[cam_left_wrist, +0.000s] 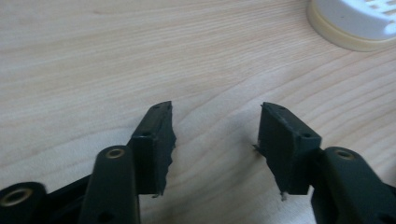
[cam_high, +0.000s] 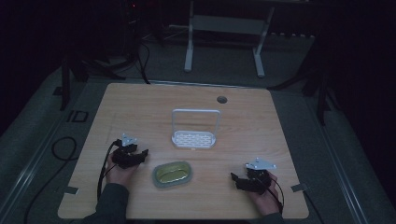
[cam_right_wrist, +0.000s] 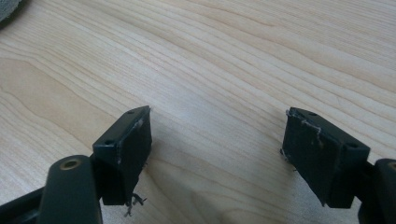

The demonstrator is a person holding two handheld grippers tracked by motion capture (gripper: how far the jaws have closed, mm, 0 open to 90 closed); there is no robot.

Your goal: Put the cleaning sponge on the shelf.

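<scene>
From the high view, a light wooden desk [cam_high: 140, 107] stood in a dim room, with a white rack [cam_high: 195, 136] with a tall looped handle near its middle and an oval dish [cam_high: 173, 174] with a greenish-yellow inside just in front of it, toward the person. The left gripper [cam_high: 142, 154] sat in the person's left hand [cam_high: 120, 173] at the near left of the desk, its tips pointing right toward the dish, near it but apart from it. The right gripper [cam_high: 233, 179] was held in the right hand [cam_high: 261, 198] at the near right, pointing left, farther from the dish and well apart from the rack. In the left gripper view, the left gripper [cam_left_wrist: 215, 140] had its two black jaws spread moderately apart with nothing between them, bare wood grain showing in the gap; the pale rim of the white rack [cam_left_wrist: 355, 23] showed at the top right corner, well beyond the jaw tips. In the right gripper view, the right gripper [cam_right_wrist: 217, 149] had its jaws spread wider, also holding nothing, low over the desk [cam_right_wrist: 224, 60]; a sliver of a grey edge at the top left corner could not be told with certainty. Frayed bits hung from the pads [cam_right_wrist: 133, 149].
</scene>
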